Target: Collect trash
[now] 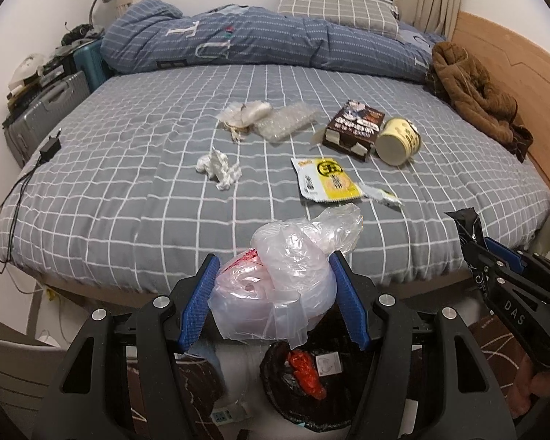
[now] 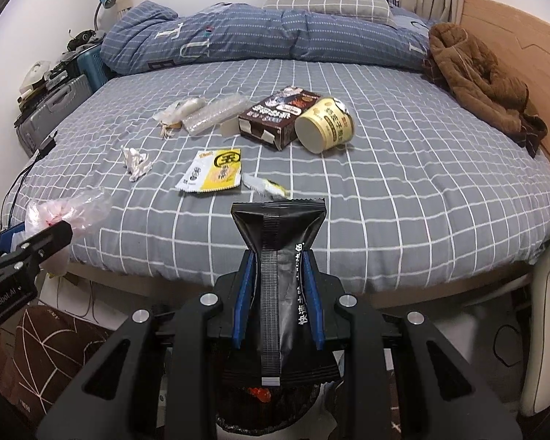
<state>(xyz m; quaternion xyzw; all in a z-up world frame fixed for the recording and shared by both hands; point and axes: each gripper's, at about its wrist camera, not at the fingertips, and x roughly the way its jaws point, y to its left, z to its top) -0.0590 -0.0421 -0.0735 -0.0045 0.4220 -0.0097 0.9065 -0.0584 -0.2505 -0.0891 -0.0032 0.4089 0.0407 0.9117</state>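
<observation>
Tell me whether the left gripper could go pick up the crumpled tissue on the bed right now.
Probably not yet: the left gripper is shut on a clear plastic bag, so its jaws are full. The crumpled tissue itself lies in the open on the bed sheet.

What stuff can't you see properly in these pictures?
- Trash bin, left wrist view: mostly hidden by the clear plastic bag and left gripper.
- Same bin, right wrist view: covered by the black wrapper in the right gripper.
- Chocolate box: print too small to read.
- Person: only fingers show, cut off by the edge.
</observation>
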